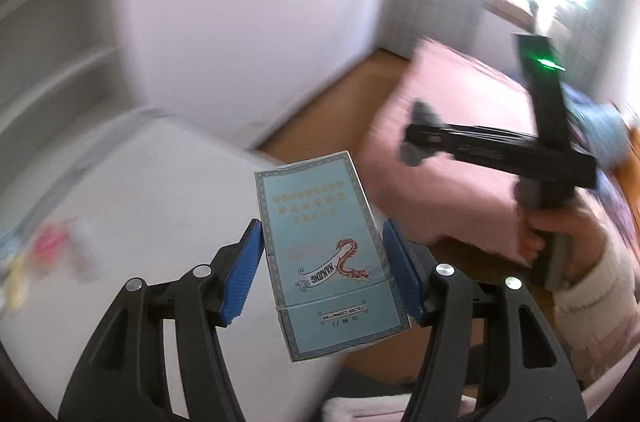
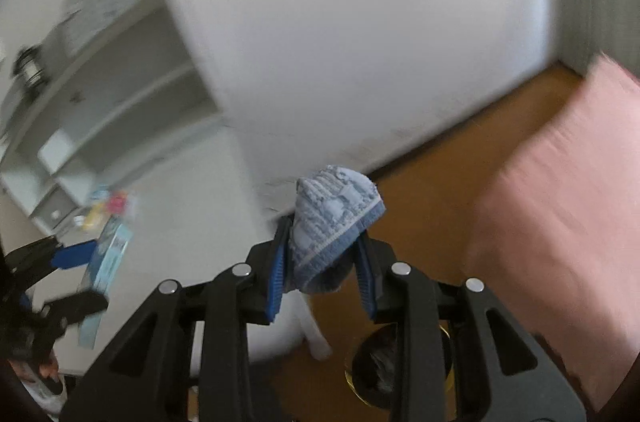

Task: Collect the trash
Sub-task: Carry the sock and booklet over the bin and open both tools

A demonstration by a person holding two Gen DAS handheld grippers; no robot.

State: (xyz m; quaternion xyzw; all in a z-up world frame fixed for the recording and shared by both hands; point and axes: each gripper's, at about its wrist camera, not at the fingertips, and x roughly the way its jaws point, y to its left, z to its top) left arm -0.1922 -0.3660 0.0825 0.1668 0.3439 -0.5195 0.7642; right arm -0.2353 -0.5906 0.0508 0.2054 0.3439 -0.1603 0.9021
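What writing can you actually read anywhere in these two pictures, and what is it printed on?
"NANJING": on a white banner beside a red dragon, upside down, on the light blue cigarette pack held in the left gripper.
"FILTER CIGARETTES": small print on the pack's lid end, only just legible.
Orange Chinese lines on the pack: too blurred to quote.
Crumpled blue patterned wrapper in the right gripper: no readable text.

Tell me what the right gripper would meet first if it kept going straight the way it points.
Probably the white wall, near its foot where the wooden floor begins. Nothing else shows ahead of the right gripper and its blue-patterned wrapper; blur leaves depth uncertain.
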